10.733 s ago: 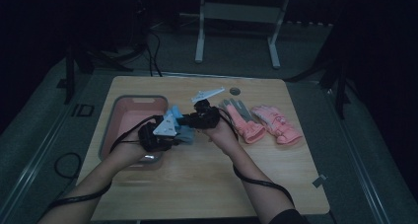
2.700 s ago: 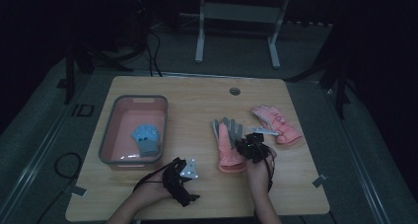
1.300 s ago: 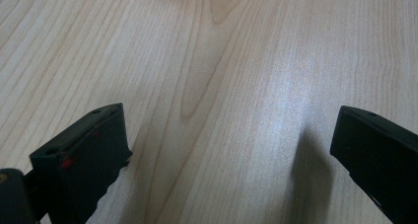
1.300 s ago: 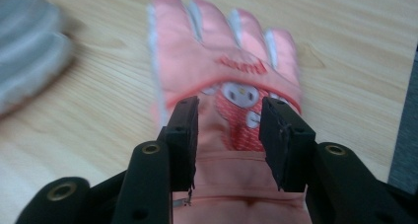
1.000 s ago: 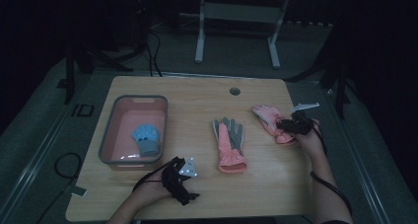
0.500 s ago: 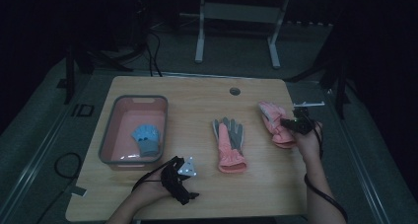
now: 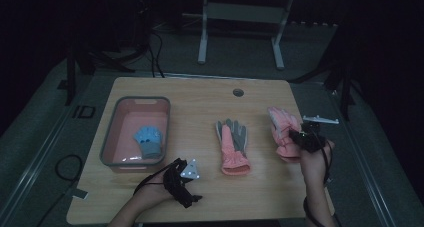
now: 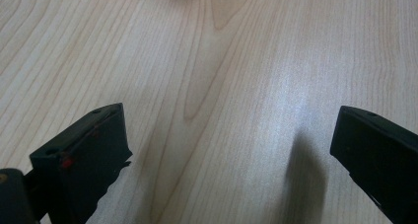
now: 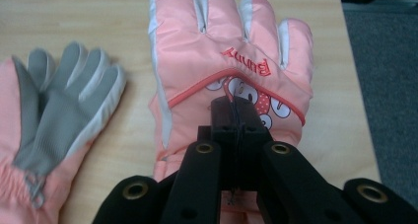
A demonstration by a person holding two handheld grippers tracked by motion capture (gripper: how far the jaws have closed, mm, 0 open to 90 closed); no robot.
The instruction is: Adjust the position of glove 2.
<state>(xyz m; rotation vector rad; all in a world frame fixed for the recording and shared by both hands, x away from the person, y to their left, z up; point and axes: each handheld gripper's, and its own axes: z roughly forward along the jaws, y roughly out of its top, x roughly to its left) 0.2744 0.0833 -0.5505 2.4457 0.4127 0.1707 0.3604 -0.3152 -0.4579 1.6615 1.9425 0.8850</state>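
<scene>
Pink bin holds blue glove; palm up.

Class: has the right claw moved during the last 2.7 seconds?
Yes. The right claw went from the grey-palmed pink glove rightward to the pink padded glove near the table's right edge.

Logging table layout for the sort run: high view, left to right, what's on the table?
Pink bin holding a blue glove → left gripper → grey-palmed pink glove → pink glove → right gripper, shut on that pink glove.
</scene>
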